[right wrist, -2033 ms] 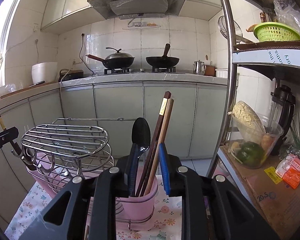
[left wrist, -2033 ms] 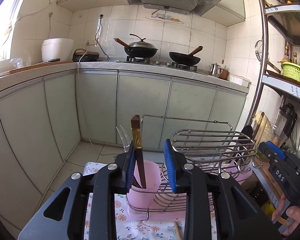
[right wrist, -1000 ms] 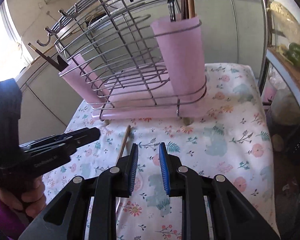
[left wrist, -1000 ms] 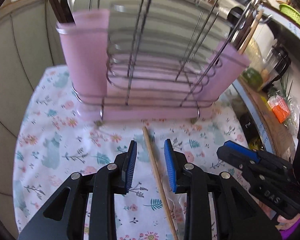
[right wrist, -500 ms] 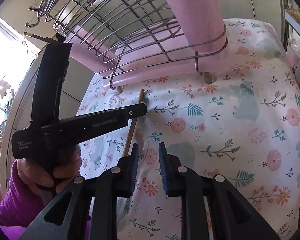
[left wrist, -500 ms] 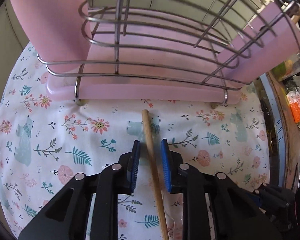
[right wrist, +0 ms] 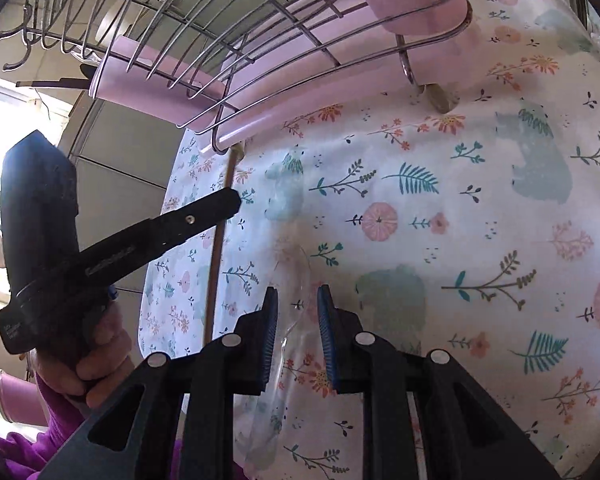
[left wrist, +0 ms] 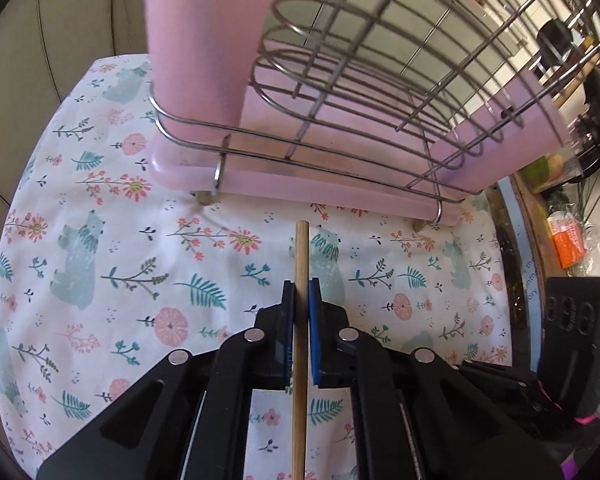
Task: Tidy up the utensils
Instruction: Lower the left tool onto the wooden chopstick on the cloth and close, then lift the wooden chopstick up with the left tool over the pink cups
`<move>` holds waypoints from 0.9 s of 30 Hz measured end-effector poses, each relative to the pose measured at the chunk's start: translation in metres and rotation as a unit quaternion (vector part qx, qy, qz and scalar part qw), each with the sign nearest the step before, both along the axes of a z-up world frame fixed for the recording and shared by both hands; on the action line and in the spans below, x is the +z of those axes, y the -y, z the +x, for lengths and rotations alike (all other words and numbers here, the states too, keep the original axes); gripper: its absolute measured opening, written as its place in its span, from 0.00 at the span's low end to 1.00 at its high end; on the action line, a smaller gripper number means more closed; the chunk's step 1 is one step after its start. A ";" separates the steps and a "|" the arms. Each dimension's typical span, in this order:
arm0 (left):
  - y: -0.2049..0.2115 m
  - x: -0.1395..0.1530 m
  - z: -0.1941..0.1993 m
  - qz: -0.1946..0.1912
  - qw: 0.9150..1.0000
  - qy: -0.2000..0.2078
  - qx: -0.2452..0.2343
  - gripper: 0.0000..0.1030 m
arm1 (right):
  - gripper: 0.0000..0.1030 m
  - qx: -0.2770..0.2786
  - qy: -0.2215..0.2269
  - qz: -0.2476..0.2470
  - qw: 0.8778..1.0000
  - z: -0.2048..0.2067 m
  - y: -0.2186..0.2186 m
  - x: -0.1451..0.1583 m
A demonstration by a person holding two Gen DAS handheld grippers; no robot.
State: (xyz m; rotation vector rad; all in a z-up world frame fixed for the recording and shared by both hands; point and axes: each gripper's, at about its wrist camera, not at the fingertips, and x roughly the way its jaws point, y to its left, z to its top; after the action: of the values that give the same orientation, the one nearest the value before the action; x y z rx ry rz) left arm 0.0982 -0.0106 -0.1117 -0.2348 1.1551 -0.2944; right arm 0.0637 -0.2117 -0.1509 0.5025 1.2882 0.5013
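Floral cloth [left wrist: 100,240] over the table, left gripper [left wrist: 299,312] just closed on a chopstick [left wrist: 301,256], rack [left wrist: 340,128] ahead, right gripper [right wrist: 297,320] part open astride a clear spoon [right wrist: 296,280], cabinets [left wrist: 40,32] beyond

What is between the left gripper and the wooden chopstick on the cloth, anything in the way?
Nothing visible. The left gripper already straddles the wooden chopstick on the floral cloth; its jaws have just been closing and the blue pads sit against the stick's sides. The pink wire rack stands beyond the stick's far end.

A chopstick [left wrist: 301,256] lies on the tablecloth [left wrist: 100,264] before the drying rack [left wrist: 340,128].
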 end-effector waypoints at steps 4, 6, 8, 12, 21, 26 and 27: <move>-0.014 0.008 -0.009 -0.014 1.000 0.012 0.000 0.06 | 0.20 -0.005 -0.024 0.012 1.000 0.009 -0.003 -0.011; -0.019 0.012 -0.011 -0.016 1.000 0.017 -0.001 0.06 | 0.20 -0.007 -0.033 0.021 0.999 0.014 -0.004 -0.014; -0.019 0.024 -0.012 -0.015 1.000 0.022 -0.002 0.06 | 0.17 -0.008 -0.040 0.026 0.999 0.017 -0.005 -0.017; -0.019 0.025 -0.017 -0.019 0.999 0.026 -0.002 0.06 | 0.04 -0.008 -0.034 0.008 0.999 0.018 -0.005 -0.018; -0.015 0.037 -0.027 0.006 0.998 0.069 0.002 0.06 | 0.03 -0.017 0.036 -0.013 0.999 -0.001 0.005 0.010; -0.013 0.053 -0.036 0.029 0.994 0.105 0.011 0.06 | 0.03 -0.024 0.111 -0.043 0.993 -0.011 0.006 0.043; -0.012 0.056 -0.037 0.033 0.993 0.111 0.012 0.06 | 0.03 -0.026 0.124 -0.048 0.991 -0.013 0.006 0.048</move>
State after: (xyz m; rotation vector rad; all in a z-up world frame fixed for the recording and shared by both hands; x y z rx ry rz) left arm 0.0611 0.0019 -0.0553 -0.1534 0.9392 -0.2528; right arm 0.0505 -0.2181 -0.1024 0.3786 1.0522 0.4404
